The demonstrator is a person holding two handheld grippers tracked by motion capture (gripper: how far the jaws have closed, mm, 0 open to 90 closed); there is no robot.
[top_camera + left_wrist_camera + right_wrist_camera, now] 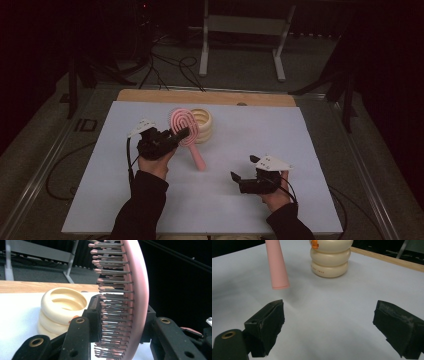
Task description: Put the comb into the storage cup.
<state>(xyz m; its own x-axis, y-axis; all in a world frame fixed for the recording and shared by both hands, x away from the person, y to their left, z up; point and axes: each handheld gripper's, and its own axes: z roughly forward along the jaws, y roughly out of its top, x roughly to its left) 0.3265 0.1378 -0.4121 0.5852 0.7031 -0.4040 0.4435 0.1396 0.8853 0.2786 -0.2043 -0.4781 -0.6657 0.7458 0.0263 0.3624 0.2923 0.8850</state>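
While the left hand-held gripper (181, 135) clamps the hairbrush (184, 126) head | right hand-held gripper (241, 174) wide, idle | lower the handle straight into the holder (204, 123), slowly.

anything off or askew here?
Nothing damaged or spilled. One oddity: the left tongs clamp the pink hairbrush by its bristled head, so the handle hangs free above the white table cover. The right tongs are open and hold nothing.

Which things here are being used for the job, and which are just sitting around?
In the job:
pink hairbrush, clamped in the left gripper
cream ringed holder, right beside the brush
right gripper, open and waiting

Just around:
white metal stand
floor cables
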